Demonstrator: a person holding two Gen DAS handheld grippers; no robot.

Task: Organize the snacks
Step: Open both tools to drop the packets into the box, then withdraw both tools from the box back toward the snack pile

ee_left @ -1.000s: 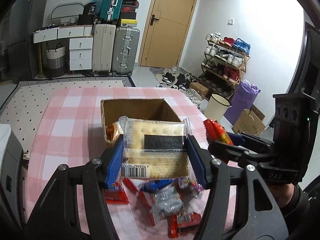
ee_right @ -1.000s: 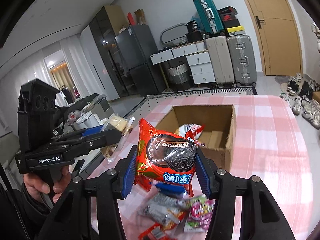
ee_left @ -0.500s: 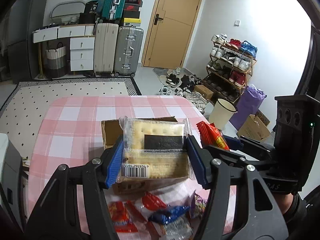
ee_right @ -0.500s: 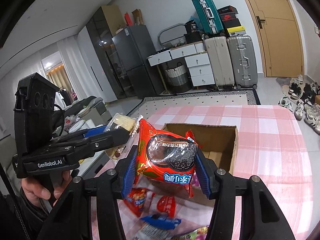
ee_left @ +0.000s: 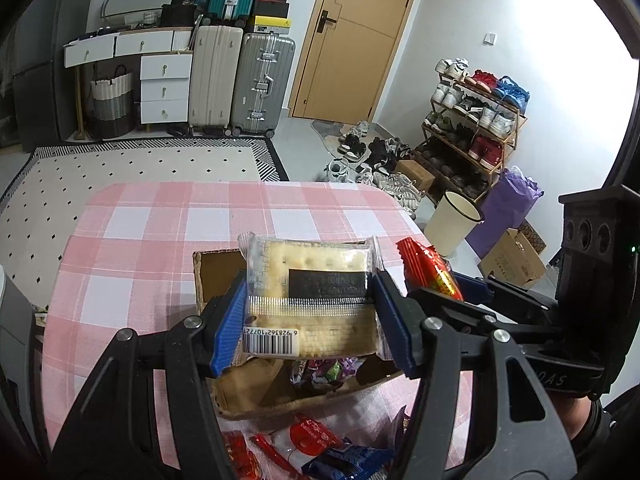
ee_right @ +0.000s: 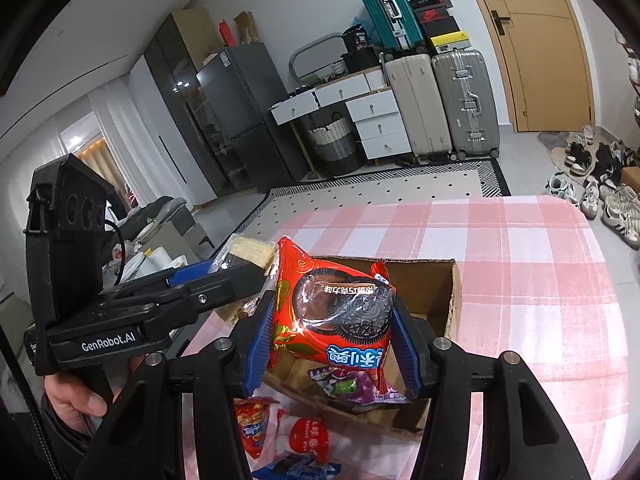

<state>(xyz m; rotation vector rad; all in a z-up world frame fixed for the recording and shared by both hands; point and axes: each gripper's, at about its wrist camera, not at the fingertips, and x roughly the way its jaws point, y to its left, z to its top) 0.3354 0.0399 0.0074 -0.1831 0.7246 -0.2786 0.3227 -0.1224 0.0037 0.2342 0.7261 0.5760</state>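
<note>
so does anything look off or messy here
Mildly. The cardboard box has a ragged, worn front edge, and a few snack packets lie scattered on the pink checked tablecloth in front of it rather than inside. Nothing looks spilled or torn open.

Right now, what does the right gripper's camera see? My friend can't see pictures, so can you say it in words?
The right gripper squeezes a red cookie packet above an open cardboard box on a pink checked tablecloth. The left gripper, in a person's hand, holds a cracker packet beside it. Loose snacks lie nearer.
</note>
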